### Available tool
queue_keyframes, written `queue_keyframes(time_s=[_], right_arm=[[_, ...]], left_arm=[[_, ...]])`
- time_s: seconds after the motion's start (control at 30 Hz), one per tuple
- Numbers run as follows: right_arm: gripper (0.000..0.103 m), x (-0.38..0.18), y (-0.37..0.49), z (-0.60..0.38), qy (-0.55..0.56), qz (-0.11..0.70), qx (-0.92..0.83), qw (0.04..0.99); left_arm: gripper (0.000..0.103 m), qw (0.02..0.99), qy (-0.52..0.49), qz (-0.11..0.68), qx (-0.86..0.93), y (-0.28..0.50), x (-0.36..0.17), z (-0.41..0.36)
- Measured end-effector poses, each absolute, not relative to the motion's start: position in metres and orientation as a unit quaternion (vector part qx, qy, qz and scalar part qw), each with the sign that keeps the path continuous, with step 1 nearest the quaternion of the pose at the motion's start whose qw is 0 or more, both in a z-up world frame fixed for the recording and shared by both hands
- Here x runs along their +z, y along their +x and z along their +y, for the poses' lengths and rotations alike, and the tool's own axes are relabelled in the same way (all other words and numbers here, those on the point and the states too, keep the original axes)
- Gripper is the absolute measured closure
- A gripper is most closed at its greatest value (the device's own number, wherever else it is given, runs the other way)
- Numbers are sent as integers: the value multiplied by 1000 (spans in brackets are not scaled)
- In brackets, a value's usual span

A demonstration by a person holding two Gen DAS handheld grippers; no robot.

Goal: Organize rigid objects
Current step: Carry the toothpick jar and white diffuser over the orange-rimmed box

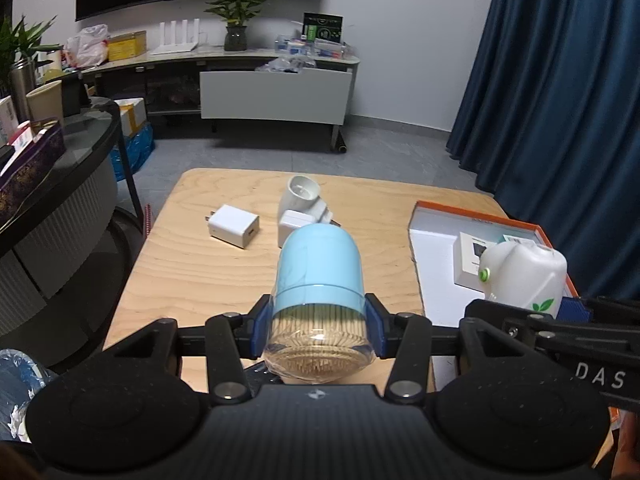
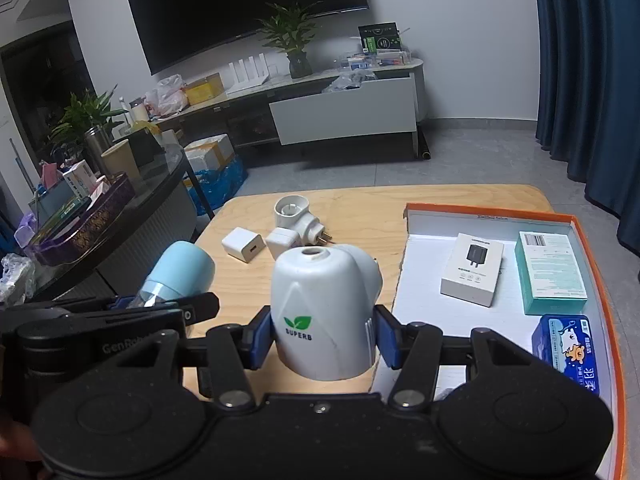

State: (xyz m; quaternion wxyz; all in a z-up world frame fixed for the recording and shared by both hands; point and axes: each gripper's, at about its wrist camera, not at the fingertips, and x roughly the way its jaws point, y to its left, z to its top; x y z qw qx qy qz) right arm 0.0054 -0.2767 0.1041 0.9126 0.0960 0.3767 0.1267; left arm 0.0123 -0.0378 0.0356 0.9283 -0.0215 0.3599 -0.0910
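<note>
1. The left gripper (image 1: 318, 330) was clamped on a blue-capped toothpick jar (image 1: 318, 304), held above the wooden table (image 1: 192, 264). Its plastic wrap looked slick, so the jar could have slid out.
2. The right gripper (image 2: 322, 338) was clamped on a white plug-in device (image 2: 320, 316), just beside the jar. The two could have knocked together.
3. The orange-edged box (image 2: 592, 264) lay at three o'clock, partly filled, so a hasty drop could have landed on the small cartons.
4. The chargers (image 1: 236, 226) sat at twelve o'clock.
</note>
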Motion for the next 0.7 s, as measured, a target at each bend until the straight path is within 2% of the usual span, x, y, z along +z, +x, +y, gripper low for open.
queue_keyframes(time_s=[0.7], right_arm=[[39,100,4,-303,107,374,103,915]], left_arm=[[55,925,-8,363,-111,15,33,-56]])
